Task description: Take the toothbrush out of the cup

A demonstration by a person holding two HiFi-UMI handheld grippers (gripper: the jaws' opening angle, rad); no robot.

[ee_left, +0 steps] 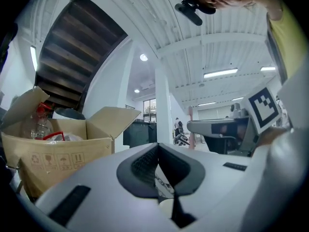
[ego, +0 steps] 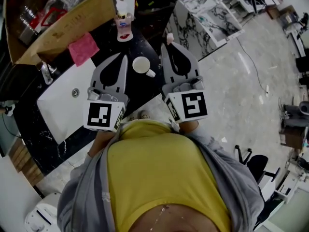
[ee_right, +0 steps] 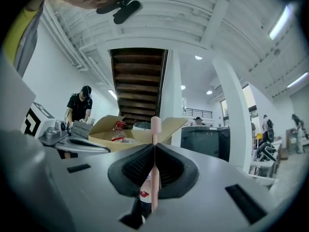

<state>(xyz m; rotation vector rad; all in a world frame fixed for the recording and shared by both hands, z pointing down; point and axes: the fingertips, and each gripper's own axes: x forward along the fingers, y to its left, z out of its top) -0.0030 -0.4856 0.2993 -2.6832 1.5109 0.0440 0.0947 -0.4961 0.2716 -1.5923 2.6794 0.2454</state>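
A white cup (ego: 141, 65) stands on the black countertop (ego: 145, 88), between my two grippers and apart from both. My right gripper (ego: 167, 45) is shut on a pink toothbrush (ee_right: 155, 168). The brush stands upright between the pads, its head (ee_right: 155, 123) sticking up above the jaw tips. In the head view only that pink head (ego: 169, 37) shows, past the right fingertips and clear of the cup. My left gripper (ego: 124, 58) hovers left of the cup, jaws together with nothing in them (ee_left: 158, 149).
A white sink basin (ego: 67, 98) is set in the counter at the left. Behind it are an open cardboard box (ego: 58, 28), a pink cloth (ego: 83, 47) and a small bottle with red lips printed on it (ego: 124, 27). A marbled white unit (ego: 205, 21) stands to the right.
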